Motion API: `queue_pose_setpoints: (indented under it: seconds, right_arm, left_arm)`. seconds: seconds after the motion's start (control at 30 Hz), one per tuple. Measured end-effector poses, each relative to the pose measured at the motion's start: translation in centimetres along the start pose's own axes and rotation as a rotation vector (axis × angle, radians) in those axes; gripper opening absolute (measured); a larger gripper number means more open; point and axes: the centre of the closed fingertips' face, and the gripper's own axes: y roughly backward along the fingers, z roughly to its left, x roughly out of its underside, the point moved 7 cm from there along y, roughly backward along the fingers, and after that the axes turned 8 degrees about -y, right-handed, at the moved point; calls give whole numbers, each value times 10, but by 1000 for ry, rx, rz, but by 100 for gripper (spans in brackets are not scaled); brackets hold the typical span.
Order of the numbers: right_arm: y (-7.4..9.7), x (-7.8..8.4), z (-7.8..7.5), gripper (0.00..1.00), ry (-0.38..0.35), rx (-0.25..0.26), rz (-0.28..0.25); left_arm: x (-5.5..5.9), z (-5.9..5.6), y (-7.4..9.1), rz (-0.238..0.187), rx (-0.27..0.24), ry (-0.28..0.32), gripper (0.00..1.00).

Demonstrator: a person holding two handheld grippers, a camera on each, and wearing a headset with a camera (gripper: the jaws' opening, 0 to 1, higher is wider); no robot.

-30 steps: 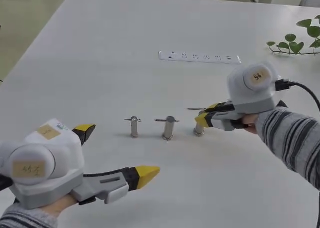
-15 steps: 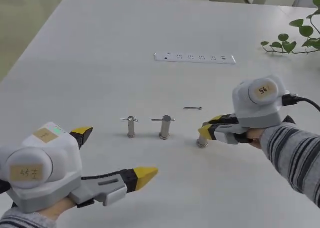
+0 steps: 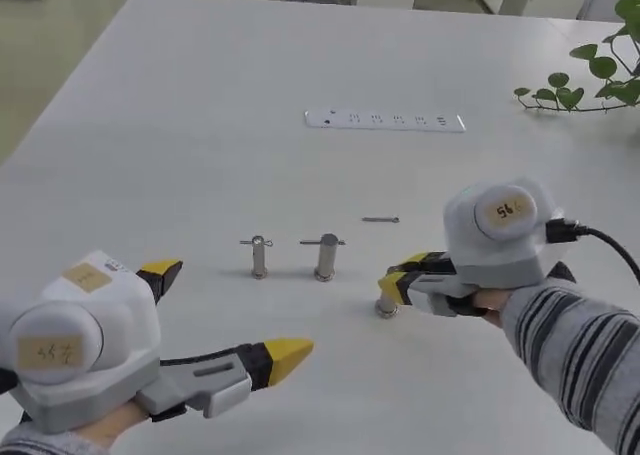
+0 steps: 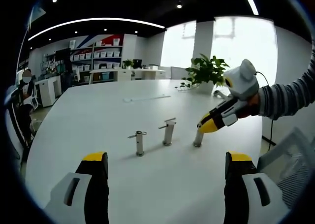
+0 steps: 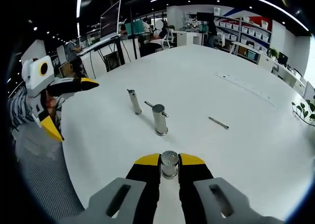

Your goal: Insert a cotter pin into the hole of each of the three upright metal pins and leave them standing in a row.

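Head view — right gripper [image 3: 391,289] around pin [image 3: 386,309]

The right hand-held gripper [image 3: 392,287] hides most of the third metal pin [image 3: 386,309].

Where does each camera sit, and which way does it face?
Head view: on the head, facing down at the table; left gripper, right gripper, sleeve show.
Left gripper view: on the left gripper, facing along its open fingers.
Right gripper view: on the right gripper; its fingers clasp a pin.
All share that pin.
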Motion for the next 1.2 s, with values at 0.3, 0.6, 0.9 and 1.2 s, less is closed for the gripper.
queue_pose_setpoints:
  seconds: [0.3,0.6,0.9,1.2]
  right_arm:
    - [-7,0,16,8,6,-29,-7]
    - [-8,1,24,8,16,-37,-18]
    - [-7,4,28,8,72,-40,-15]
    - [-6,4,28,16,52,-19,2]
  left_arm:
    - [-1,-1,2,-1,-10,7,98]
    - [-2,-1,2,-3,-10,8,98]
    - [-2,-3,2,-1,-5,8,98]
    - [-1,-4,0,3,-1,4,99]
